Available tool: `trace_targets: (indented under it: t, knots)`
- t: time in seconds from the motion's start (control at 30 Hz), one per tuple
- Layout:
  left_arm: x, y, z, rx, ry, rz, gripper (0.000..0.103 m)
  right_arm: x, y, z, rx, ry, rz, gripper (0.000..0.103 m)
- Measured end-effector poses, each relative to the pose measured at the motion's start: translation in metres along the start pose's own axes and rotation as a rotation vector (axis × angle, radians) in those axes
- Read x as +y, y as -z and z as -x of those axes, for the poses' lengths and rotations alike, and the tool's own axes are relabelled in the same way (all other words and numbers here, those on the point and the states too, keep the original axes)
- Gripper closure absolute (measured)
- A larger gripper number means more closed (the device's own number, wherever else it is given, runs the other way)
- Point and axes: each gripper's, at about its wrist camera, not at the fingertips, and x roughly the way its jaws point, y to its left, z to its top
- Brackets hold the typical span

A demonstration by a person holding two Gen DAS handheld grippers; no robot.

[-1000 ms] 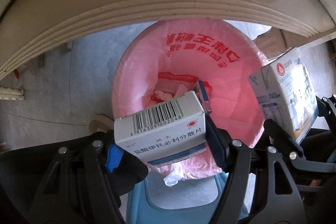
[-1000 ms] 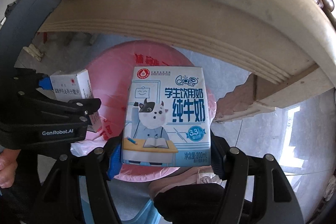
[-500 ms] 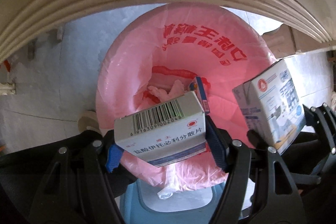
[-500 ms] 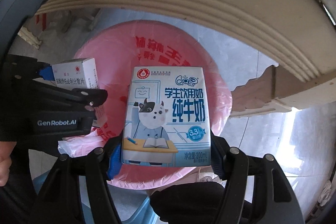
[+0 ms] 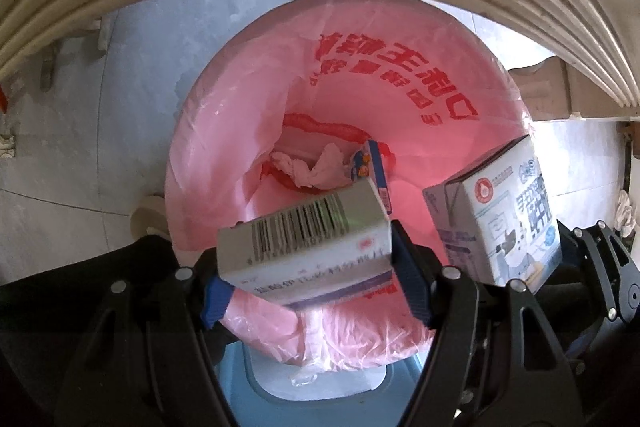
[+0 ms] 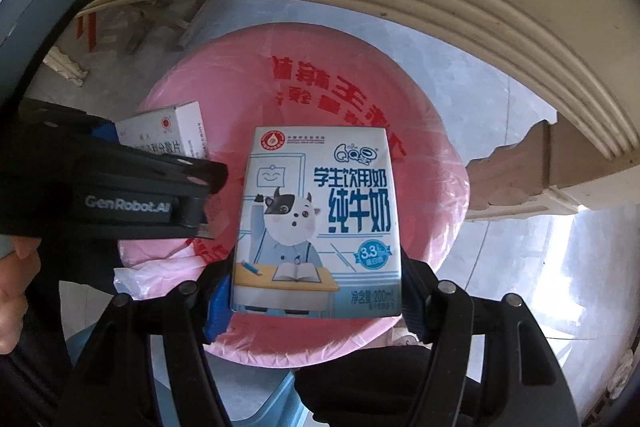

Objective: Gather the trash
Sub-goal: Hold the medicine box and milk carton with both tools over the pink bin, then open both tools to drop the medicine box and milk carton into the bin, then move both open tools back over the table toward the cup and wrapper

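Fingers of the left gripper (image 5: pixel 308 267) clamp a medicine box (image 5: pixel 304 247), right gripper (image 6: pixel 316 291) clamps a milk carton (image 6: pixel 316 223), both right above the pink-bagged bin (image 5: pixel 400 75).

left gripper (image 5: pixel 308 279): fingers clamped on the two ends of a medicine box (image 5: pixel 304 251), pointing forward and down | right gripper (image 6: pixel 316 291): fingers clamped on the sides of an upright milk carton (image 6: pixel 316 223) | the two side by side, close, not touching | bare hand (image 6: pixel 16 287) behind left gripper

Medicine box (image 5: pixel 304 247), milk carton (image 6: pixel 316 223) above pink-lined bin (image 5: pixel 460 155)
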Motion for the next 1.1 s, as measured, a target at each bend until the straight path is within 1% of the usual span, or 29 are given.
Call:
trace_targets:
  t: [0.03, 0.07, 0.1, 0.13, 0.37, 0.87, 0.97, 1.03, 1.1]
  knots:
    - [0.0, 0.0, 0.001, 0.002, 0.0, 0.0, 0.03, 0.005, 0.002, -0.001, -0.004, -0.001, 0.002, 0.036]
    - [0.0, -0.001, 0.001, 0.001, -0.004, 0.002, 0.023, 0.006, 0.002, 0.0, -0.005, 0.008, 0.002, 0.032]
    - [0.0, -0.001, 0.002, -0.001, -0.012, 0.0, 0.02, 0.006, 0.001, 0.0, -0.006, 0.02, 0.005, 0.023]
    - [0.0, -0.001, 0.003, -0.007, -0.02, -0.003, 0.02, 0.008, 0.001, 0.0, -0.009, 0.024, 0.006, 0.022]
    - [-0.006, 0.0, 0.005, -0.017, -0.059, -0.036, 0.019, 0.006, 0.001, 0.003, -0.014, 0.016, -0.009, 0.022]
    - [-0.008, 0.007, 0.019, -0.042, -0.058, -0.039, 0.019, 0.005, 0.006, 0.012, -0.021, 0.015, -0.015, 0.022]
    - [-0.009, 0.014, 0.028, -0.059, -0.069, -0.049, 0.019, 0.003, 0.008, 0.016, -0.02, 0.007, -0.026, 0.022]
    - [-0.007, 0.022, 0.041, -0.081, -0.082, -0.056, 0.019, 0.003, 0.011, 0.024, -0.026, 0.005, -0.027, 0.022]
    - [-0.002, 0.035, 0.061, -0.113, -0.111, -0.06, 0.019, 0.005, 0.016, 0.038, -0.042, 0.0, -0.031, 0.022]
